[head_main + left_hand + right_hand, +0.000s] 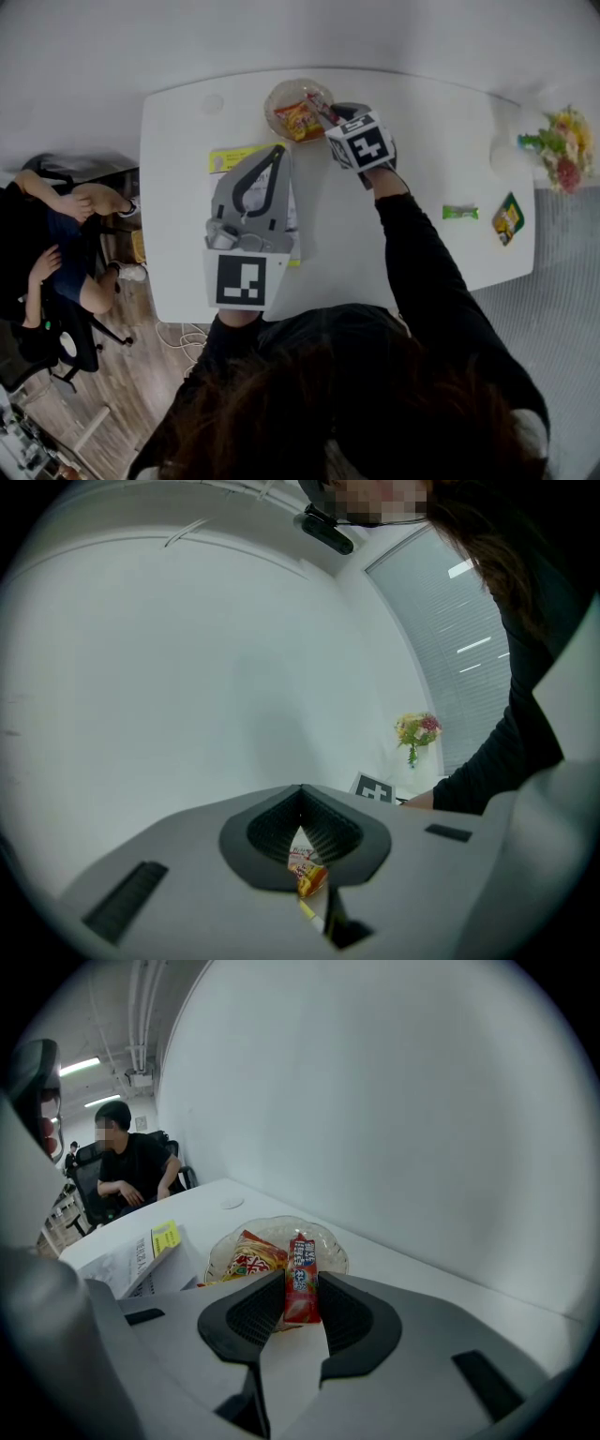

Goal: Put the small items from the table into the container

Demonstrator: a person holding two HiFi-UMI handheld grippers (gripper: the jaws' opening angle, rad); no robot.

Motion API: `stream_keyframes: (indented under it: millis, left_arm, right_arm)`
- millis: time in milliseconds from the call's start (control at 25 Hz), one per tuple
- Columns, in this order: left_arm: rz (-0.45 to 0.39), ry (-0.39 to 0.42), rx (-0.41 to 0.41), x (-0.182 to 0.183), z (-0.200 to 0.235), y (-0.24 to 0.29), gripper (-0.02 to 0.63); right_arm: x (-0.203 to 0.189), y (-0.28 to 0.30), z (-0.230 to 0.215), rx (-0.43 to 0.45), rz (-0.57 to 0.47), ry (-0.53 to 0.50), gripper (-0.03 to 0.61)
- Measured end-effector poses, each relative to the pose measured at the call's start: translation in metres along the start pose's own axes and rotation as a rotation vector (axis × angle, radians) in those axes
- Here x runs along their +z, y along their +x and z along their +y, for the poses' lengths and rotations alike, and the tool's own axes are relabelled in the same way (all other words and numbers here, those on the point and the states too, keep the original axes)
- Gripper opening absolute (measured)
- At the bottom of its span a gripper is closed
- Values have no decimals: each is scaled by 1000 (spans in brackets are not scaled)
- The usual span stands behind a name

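Where the packet sits: red packet [301, 1274] is pinched between the fingers of the right gripper [301, 1290], long axis pointing ahead.
Bowl: glass bowl [330, 1241] lies just beyond and below the fingertips, holding a snack bag [246, 1265].
Left gripper [302, 810]: fingers pressed together, empty, farther from the bowl.
Desk [187, 187]: two packets remain, well apart.
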State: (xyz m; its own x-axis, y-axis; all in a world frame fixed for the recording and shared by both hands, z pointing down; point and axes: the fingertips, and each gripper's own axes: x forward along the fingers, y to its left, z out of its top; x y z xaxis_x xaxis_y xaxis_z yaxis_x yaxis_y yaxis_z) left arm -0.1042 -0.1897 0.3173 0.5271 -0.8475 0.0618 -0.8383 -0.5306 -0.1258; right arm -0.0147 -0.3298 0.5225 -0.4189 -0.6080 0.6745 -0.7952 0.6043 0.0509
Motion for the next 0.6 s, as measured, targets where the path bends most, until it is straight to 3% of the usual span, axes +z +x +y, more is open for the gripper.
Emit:
stream_keyframes:
  millis: [600]
  left_arm:
    - [-13, -14, 9, 4, -1, -1, 3]
  right_arm:
    - [20, -20, 2, 13, -80, 28, 117]
